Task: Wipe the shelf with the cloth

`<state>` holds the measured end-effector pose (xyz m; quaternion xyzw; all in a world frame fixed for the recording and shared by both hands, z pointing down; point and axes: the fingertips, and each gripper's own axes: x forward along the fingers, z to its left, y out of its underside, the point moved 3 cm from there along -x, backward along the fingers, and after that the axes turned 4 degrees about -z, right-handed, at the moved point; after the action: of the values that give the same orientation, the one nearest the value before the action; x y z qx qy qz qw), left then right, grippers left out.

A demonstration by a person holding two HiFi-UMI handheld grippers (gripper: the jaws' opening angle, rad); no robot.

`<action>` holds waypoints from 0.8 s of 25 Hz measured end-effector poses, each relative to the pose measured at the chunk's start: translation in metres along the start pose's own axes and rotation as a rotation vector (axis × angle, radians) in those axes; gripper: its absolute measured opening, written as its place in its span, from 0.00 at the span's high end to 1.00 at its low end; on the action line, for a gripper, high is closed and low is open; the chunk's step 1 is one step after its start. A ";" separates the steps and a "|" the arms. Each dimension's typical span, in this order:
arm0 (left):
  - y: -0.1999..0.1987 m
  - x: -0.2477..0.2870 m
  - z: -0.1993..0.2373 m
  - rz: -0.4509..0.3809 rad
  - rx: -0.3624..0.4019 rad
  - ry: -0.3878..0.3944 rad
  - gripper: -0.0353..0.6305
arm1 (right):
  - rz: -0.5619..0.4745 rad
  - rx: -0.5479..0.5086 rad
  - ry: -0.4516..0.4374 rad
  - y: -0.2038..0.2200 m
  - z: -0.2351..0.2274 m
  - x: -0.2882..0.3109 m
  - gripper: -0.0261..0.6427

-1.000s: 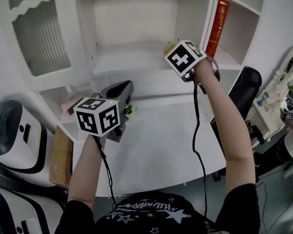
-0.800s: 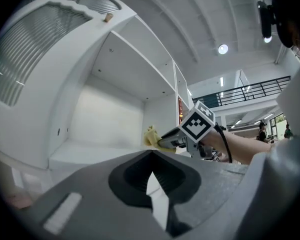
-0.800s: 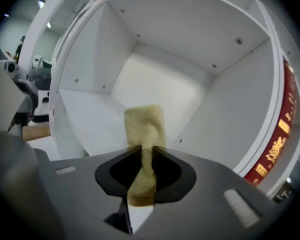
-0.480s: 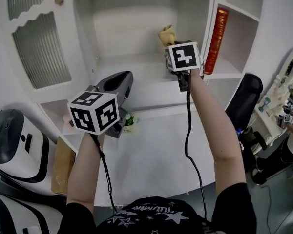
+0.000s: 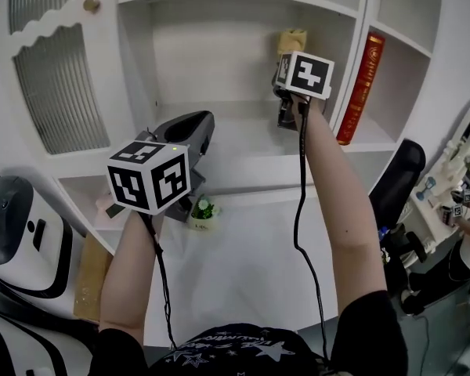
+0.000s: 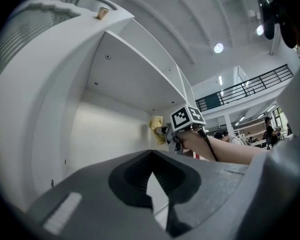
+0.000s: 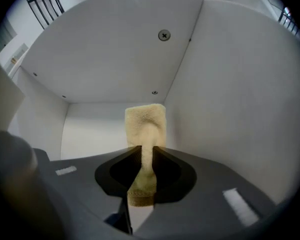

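Up inside the shelf [image 5: 227, 120] compartment, right gripper [image 7: 144, 151] clamps the yellow cloth [image 7: 145, 121], a grip only its own view shows. Right arm [image 5: 329, 202] raised, extended. Left gripper [image 6: 151, 155] lower, jaws together, empty.

Right hand-held gripper [image 7: 145, 154] raised, arm outstretched — jaws pinching cloth [image 7: 146, 124]; left hand-held gripper [image 5: 196, 128] lower, jaws together.
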<state>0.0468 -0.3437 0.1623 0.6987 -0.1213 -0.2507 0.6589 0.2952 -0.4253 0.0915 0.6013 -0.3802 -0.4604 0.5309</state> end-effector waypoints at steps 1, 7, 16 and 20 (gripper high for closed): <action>-0.001 0.002 0.003 0.001 0.003 0.000 0.94 | -0.005 0.002 0.005 -0.003 -0.001 0.007 0.82; -0.004 0.014 0.012 -0.004 -0.004 0.014 0.94 | -0.016 0.011 0.027 -0.021 -0.005 0.044 0.82; 0.000 0.021 0.015 -0.011 -0.024 0.033 0.94 | -0.062 0.077 0.050 -0.049 -0.006 0.070 0.82; 0.005 0.020 0.018 -0.002 -0.031 0.030 0.94 | -0.058 0.081 0.069 -0.050 -0.007 0.075 0.82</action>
<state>0.0557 -0.3694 0.1630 0.6923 -0.1068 -0.2426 0.6712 0.3215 -0.4872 0.0314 0.6485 -0.3623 -0.4389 0.5055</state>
